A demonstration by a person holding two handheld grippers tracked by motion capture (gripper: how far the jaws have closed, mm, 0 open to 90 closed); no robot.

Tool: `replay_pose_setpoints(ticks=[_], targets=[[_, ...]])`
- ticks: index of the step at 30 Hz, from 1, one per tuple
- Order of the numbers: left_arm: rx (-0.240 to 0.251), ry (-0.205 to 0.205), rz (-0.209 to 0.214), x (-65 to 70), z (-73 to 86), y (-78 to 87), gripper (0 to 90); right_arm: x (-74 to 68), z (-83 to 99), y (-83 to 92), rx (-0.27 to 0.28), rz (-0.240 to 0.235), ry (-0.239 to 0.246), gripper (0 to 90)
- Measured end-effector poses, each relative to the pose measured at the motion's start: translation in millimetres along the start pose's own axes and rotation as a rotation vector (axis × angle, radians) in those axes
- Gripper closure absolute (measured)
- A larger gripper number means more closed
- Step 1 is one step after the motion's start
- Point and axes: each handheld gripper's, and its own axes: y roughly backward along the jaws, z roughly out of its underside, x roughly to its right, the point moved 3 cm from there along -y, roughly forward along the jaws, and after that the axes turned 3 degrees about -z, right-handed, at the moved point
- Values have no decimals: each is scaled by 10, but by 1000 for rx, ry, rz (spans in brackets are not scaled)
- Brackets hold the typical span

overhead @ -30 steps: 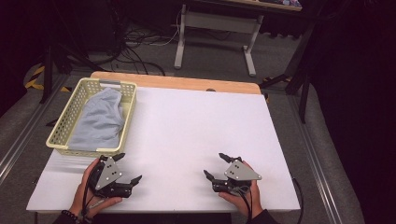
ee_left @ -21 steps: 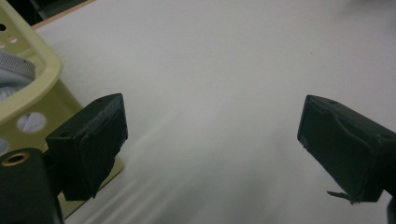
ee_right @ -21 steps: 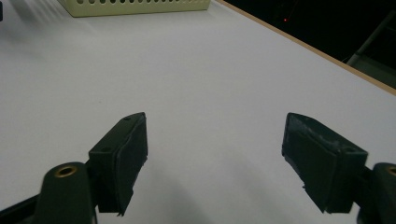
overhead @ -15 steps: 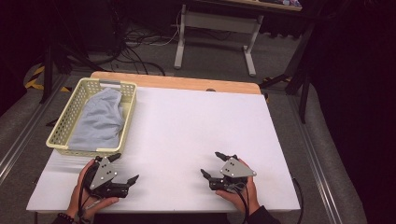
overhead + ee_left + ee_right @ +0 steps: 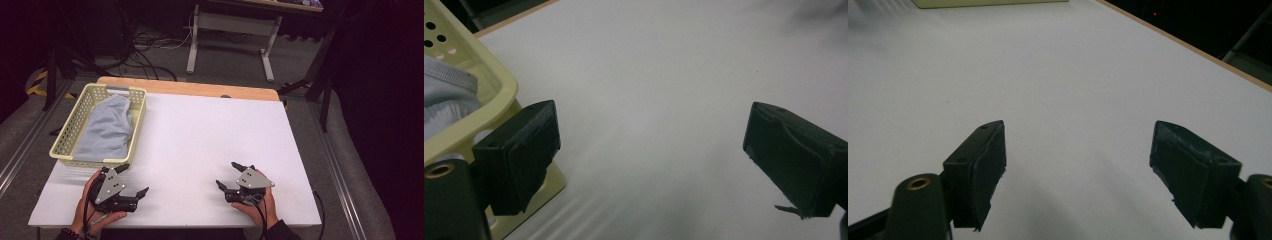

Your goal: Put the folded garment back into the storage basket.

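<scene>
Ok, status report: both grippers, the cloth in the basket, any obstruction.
Left gripper open, empty, beside the basket. Right gripper open, empty, low over the table. Grey cloth bunched in the basket, untouched. Nothing in the way.

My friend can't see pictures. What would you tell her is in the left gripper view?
Two black padded jaws of the left gripper stand wide apart, empty, above a plain white table. Beside the left jaw is a corner of a pale yellow plastic basket with grey cloth inside.

A pale yellow perforated plastic basket (image 5: 75, 131) held soft, matt grey-blue cloth (image 5: 106, 131) near the left edge of the smooth, matt white table (image 5: 210, 140), whose far edge was bare wood.
</scene>
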Motion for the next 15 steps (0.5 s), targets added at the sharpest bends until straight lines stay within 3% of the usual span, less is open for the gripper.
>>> replay_pose_setpoints(ticks=[5, 12, 15], targets=[[4, 1, 17, 17, -24, -48, 90, 9, 24, 24, -3, 7, -5, 233], [4, -28, 41, 59, -88, -145, 90, 49, 89, 113, -8, 35, -24, 233], [3, -33, 48, 74, -108, -186, 90, 105, 125, 160, 0, 51, -58, 231]])
